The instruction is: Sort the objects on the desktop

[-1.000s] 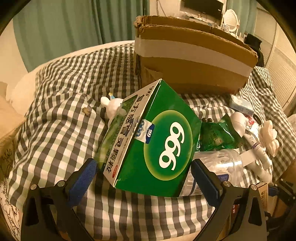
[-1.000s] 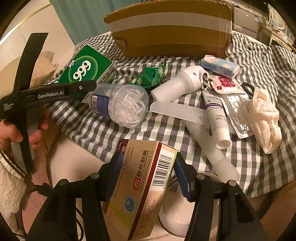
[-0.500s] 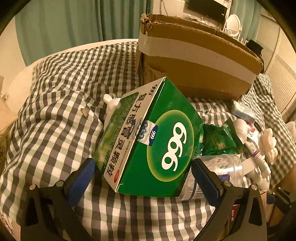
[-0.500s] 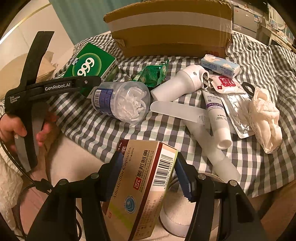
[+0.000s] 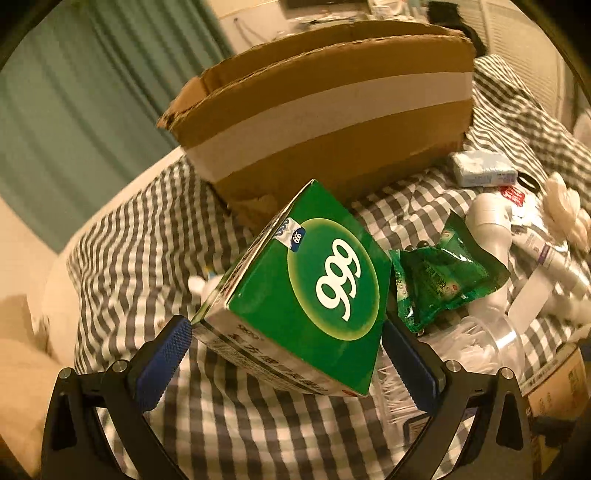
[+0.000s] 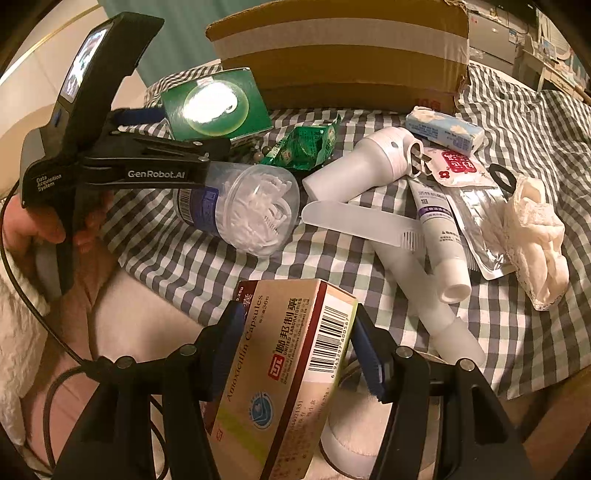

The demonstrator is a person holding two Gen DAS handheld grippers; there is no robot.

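Warm, dim yellowish indoor light. A teal curtain (image 5: 85,122) hangs in long folds behind the scene, beside a pale cream wall (image 5: 243,22). A grey-and-white checked cloth (image 6: 524,122) covers the rounded worktop. In the right wrist view, cluttered shelves or desks (image 6: 532,48) stand far back on the right, too blurred to make out.

A grey-and-white checked cloth (image 5: 147,236) spreads beneath and ahead of the left claw (image 5: 284,328). Far beyond it, up to the left, hangs a teal curtain (image 5: 74,122). A cream cushion (image 5: 22,369) lies low at its left. Left of the right claw (image 6: 297,314) a black cable (image 6: 40,321) droops; directly under that claw sits something white and fluffy (image 6: 351,439), too hidden to name.
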